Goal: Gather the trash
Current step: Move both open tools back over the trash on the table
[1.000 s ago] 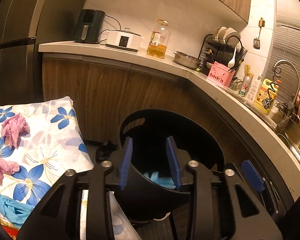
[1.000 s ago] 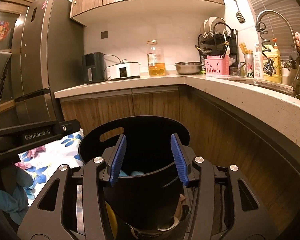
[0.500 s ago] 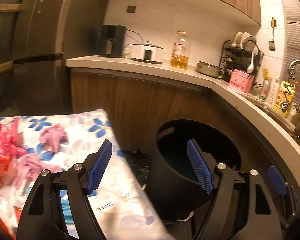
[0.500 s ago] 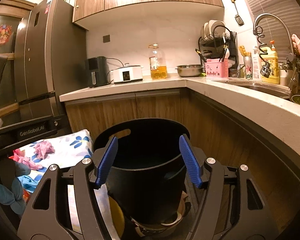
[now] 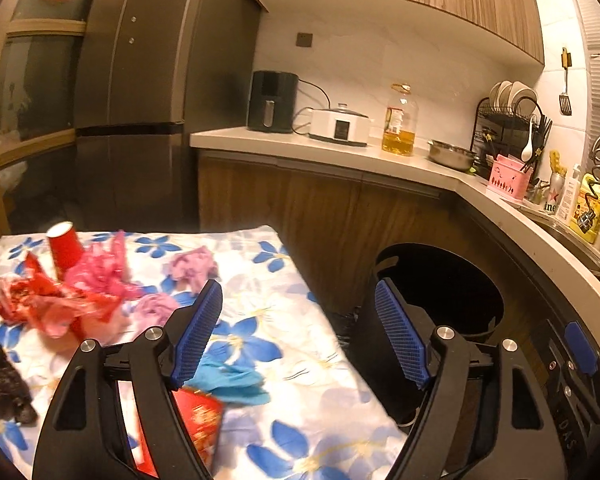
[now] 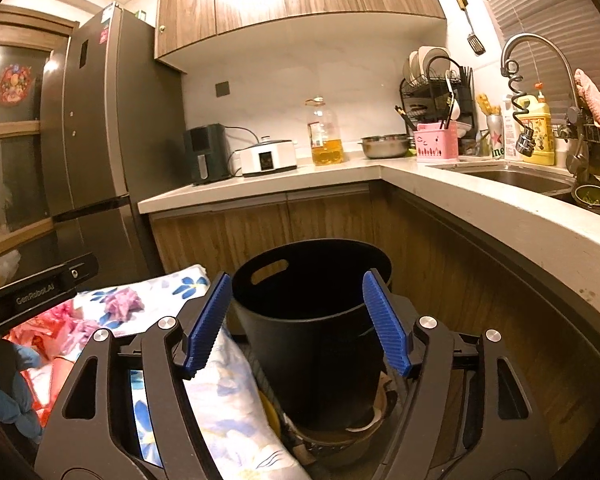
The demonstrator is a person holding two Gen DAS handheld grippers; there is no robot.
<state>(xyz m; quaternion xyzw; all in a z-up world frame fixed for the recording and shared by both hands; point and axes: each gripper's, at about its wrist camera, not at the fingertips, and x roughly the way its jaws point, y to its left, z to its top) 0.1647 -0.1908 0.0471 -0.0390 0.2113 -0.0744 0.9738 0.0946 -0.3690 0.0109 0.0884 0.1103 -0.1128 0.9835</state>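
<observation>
Currently between drops, I'd say: left wrist view has the left gripper (image 5: 298,334) with fingers spread wide and nothing held, aimed at the table (image 5: 300,412) edge beside the black bin (image 5: 440,300). Trash on the floral cloth, all left of the bin: one red cup (image 5: 63,249), one heap of red and pink wrappers (image 5: 60,300), two pink wads (image 5: 190,266), one blue wad (image 5: 228,378) just under the left finger, one red packet (image 5: 198,420) below it, one dark lump (image 5: 2,380) at the far edge. Next move likely calls for dipping onto the blue wad, nearest to the fingers, closing on it, then swinging right over the bin. Right wrist view: right gripper (image 6: 298,322) also wide open and empty, framing the bin (image 6: 312,312) rim, which sits on the floor against the cabinet; bin interior too dark to see contents. One pink wad (image 6: 122,302) shows left of the bin, part of the other gripper's body crossing in front of the rest. One bin, two grippers, both free.
</observation>
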